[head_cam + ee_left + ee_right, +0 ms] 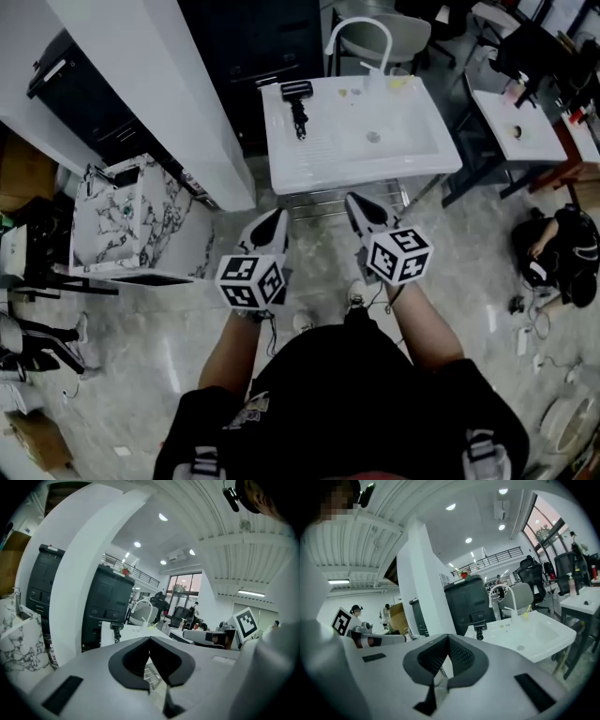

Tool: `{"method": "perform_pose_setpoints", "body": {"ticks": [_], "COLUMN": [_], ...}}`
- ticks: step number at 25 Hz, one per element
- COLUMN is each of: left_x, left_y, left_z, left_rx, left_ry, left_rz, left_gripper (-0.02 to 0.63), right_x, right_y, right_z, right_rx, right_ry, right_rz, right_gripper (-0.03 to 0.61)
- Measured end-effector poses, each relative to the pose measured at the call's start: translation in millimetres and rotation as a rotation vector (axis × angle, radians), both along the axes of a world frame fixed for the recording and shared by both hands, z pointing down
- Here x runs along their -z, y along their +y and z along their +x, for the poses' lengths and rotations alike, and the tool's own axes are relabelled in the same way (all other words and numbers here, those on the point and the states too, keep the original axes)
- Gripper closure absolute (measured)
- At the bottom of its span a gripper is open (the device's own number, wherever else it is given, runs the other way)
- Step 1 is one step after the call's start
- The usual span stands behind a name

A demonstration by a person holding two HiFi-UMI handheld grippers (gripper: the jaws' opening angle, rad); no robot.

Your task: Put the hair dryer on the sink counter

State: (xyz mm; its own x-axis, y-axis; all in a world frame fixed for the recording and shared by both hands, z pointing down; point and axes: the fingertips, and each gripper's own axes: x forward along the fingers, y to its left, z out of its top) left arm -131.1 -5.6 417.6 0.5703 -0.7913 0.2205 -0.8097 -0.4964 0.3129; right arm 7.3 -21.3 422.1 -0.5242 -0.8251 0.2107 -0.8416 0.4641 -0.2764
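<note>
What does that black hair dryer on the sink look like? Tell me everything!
The hair dryer is black and plastic-looking. It lies on the white sink counter, back left, beside the basin. Its wide head sits at the back; its thin handle points toward the front. Nothing touches it but the counter.

The left tool (150, 641), jaws together, points toward the hair dryer (115, 631).

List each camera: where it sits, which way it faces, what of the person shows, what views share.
Head view: on the person's head, looking steeply down at the sink and hair dryer; arms, torso, left tongs, right tongs show.
Left gripper view: rides the left tongs, looking along their shut jaws toward the sink.
Right gripper view: rides the right tongs, same heading, jaws shut.
Shared: all three show the hair dryer and sink.
</note>
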Motion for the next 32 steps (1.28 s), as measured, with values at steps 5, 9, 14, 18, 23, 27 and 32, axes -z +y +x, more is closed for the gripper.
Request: {"method": "perform_pose_setpoints", "body": {"ticks": [5,9,14,18,23,27,32], "left_x": [0.5,3.4,6.0,7.4,8.8,8.9,8.9], "left_y": [19.4,30.0,42.1,48.1,52.0,49.4,47.4], "left_z": [-1.2,-2.0,-6.4,-12.7,-19.1,-25.5,-29.0], "left_rx": [-0.035,-0.051,-0.069,-0.067,-0.068,-0.064,-0.058], "left_ry": [0.011,0.013,0.014,0.012,0.013,0.015,0.017], "left_rz": [0.001,-0.002,-0.004,0.003,0.013,0.013,0.014], "left_gripper": [0.611,0.611,0.611,0.610,0.611,0.609,0.611], "right_x": [1.9,3.2,5.0,6.4,7.5,7.9,6.8], "right_y": [29.8,46.8,60.3,65.2,67.6,64.0,60.2], "right_z": [0.5,-1.5,-8.2,-16.4,-25.1,-31.2,-34.5], "right_rx": [-0.046,-0.063,-0.073,-0.068,-0.062,-0.056,-0.048], "right_ry": [0.016,0.020,0.019,0.024,0.027,0.027,0.028], "right_rz": [0.011,0.014,0.017,0.026,0.030,0.029,0.027], "right_gripper": [0.580,0.580,0.581,0.581,0.581,0.580,0.581]}}
